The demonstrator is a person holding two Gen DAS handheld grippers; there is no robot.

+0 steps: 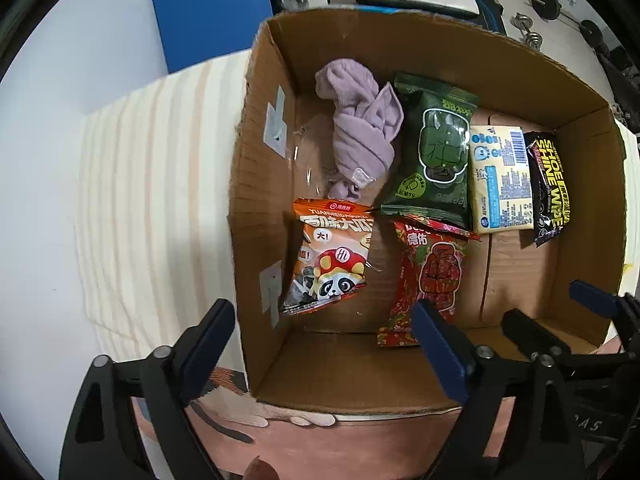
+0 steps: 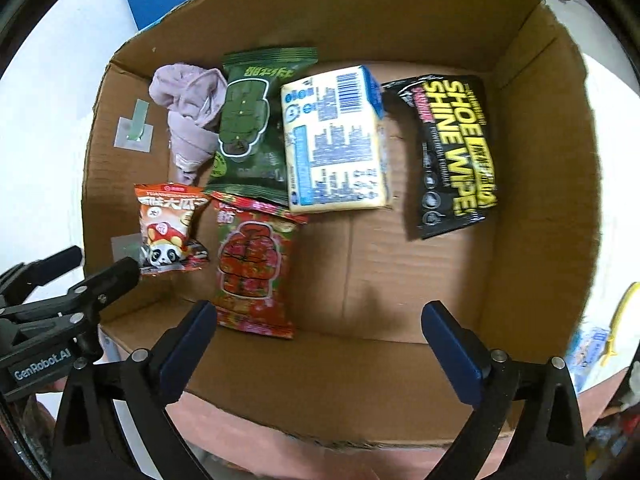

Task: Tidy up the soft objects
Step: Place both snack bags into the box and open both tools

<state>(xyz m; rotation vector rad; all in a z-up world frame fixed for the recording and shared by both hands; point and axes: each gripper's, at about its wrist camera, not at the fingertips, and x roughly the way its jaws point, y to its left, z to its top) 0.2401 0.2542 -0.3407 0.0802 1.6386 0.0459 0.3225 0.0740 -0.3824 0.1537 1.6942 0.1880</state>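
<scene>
- Cardboard box (image 2: 552, 128): I see it lying open on the desk, holding every soft object.
- Cream wipes pack (image 2: 336, 140), black shoe-wipe sachet (image 2: 452, 152), green packet (image 2: 248, 120), red packet (image 2: 252, 264), orange snack bag (image 2: 170, 228), lilac cloth (image 2: 188, 112): all rest on the box floor.
- Left claw (image 1: 320, 344), right claw (image 2: 320, 332): my jaws stand wide, gripping nothing.

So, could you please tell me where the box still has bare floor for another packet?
The widest bare patch of the cardboard box is the near right floor, bordered by the red packet, yellow pack and shoe wipes. A smaller gap lies left of the purple cloth. The far row is crowded, packs touching or overlapping.
</scene>
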